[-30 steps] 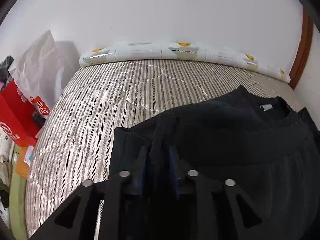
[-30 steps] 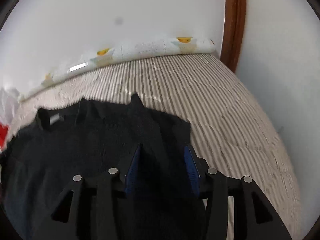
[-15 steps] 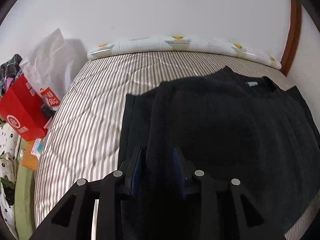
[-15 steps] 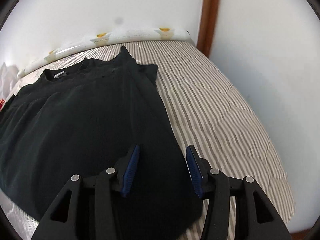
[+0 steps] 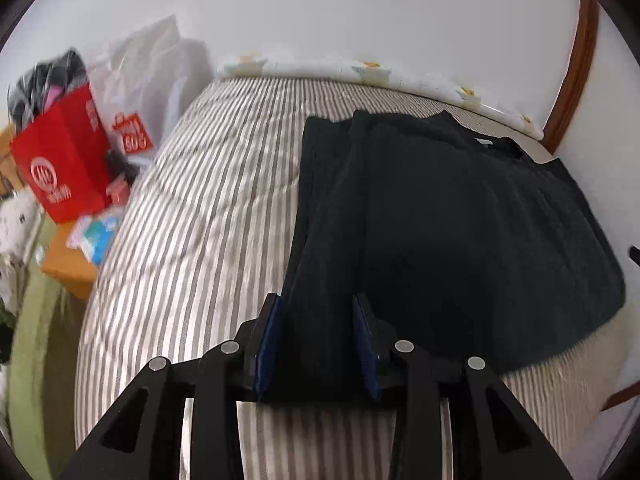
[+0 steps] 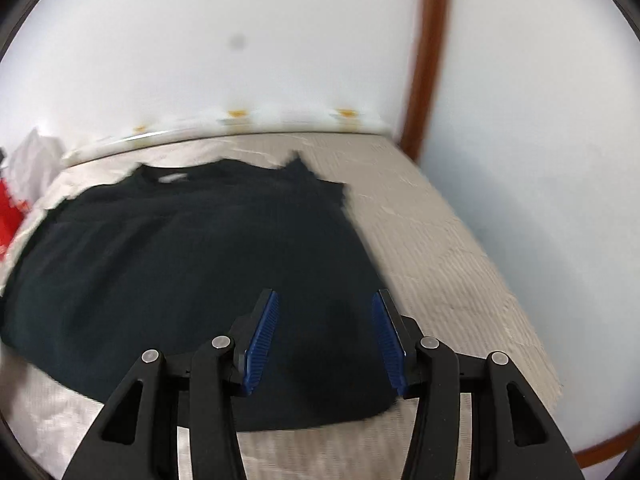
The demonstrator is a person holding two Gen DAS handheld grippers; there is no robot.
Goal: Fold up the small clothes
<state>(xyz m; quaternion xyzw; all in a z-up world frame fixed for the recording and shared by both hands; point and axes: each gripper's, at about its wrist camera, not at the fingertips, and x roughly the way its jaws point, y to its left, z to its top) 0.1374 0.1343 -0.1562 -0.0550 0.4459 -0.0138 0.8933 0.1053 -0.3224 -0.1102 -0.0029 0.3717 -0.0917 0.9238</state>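
A black top (image 5: 460, 220) lies spread flat on the striped bed (image 5: 200, 220), its neck and white label at the far end and its left side folded inward in a long ridge. My left gripper (image 5: 316, 304) hovers at the near hem over that folded strip. Its jaws are opening, and the cloth lies between the blue pads without being pinched. In the right wrist view the same top (image 6: 180, 260) fills the middle. My right gripper (image 6: 326, 296) stands open above its near right corner, the pads clear of the fabric.
A red paper bag (image 5: 64, 156) and a white plastic bag (image 5: 148, 68) stand off the bed's left side, beside a wooden surface (image 5: 68, 264). A patterned roll (image 5: 360, 70) lines the far edge against the wall. A brown door frame (image 6: 428, 60) rises at the right.
Both grippers drew back along the top toward its near hem. The raised cloth has settled flat. The left pads, earlier pinching a ridge of fabric, now stand wider apart.
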